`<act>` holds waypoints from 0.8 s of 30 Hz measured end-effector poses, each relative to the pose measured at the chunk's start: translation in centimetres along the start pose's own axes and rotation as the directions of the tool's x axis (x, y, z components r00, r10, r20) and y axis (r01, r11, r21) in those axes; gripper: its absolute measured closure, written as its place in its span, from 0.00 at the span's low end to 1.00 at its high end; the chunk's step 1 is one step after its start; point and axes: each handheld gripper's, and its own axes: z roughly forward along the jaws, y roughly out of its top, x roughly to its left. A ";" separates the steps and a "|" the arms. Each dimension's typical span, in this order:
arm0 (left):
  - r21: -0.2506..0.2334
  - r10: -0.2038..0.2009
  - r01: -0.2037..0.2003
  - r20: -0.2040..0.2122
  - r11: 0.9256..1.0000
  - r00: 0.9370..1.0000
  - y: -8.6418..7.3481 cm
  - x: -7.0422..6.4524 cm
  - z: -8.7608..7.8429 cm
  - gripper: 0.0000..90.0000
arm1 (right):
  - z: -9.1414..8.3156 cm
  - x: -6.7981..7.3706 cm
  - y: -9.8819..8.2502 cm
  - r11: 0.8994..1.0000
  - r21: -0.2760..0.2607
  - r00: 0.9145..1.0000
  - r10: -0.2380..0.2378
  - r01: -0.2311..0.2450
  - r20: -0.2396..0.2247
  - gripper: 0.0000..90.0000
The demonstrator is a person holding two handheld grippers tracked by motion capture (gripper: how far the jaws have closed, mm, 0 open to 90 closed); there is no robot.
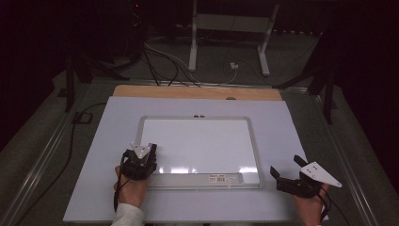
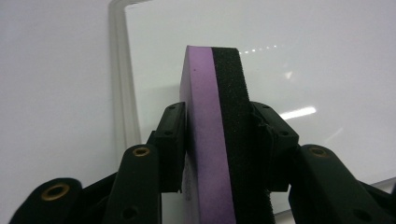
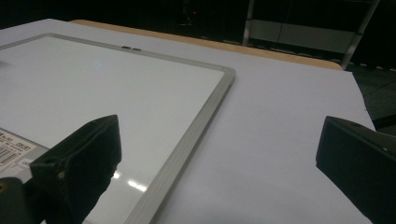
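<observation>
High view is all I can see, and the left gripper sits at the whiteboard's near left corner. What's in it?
Observer: The left gripper is shut on an eraser, purple foam on one side, black felt on the other.
Operator: Is the board marked?
Observer: Up close the whiteboard looks clean, with just glare.
Operator: And the right gripper?
Observer: The right gripper is open and empty, with the whiteboard's frame corner ahead of it.

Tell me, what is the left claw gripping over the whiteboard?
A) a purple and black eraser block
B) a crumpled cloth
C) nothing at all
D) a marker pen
A: in the left gripper view, the left claw is shut on the purple and black eraser block, above the whiteboard.
</observation>
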 end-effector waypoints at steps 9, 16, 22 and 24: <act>-0.008 -0.068 0.067 -0.013 0.998 0.998 -0.7 0.4 -0.5 0.69 | 0.0 0.0 0.0 1.000 0.000 1.000 0.001 -0.001 -0.001 0.01; -0.015 -0.108 0.108 -0.014 0.994 0.994 -1.4 0.9 -1.0 0.69 | 0.0 0.0 0.0 1.000 0.000 1.000 0.002 -0.002 -0.004 0.01; -0.015 -0.105 0.105 -0.015 0.994 0.994 -1.9 0.9 -1.6 0.69 | 0.1 0.1 0.0 1.000 0.000 1.000 -0.001 0.001 -0.005 0.01; -0.017 -0.104 0.104 -0.020 0.994 0.994 -2.1 1.0 -1.7 0.69 | 0.1 0.1 0.0 1.000 0.001 1.000 -0.002 0.002 -0.005 0.01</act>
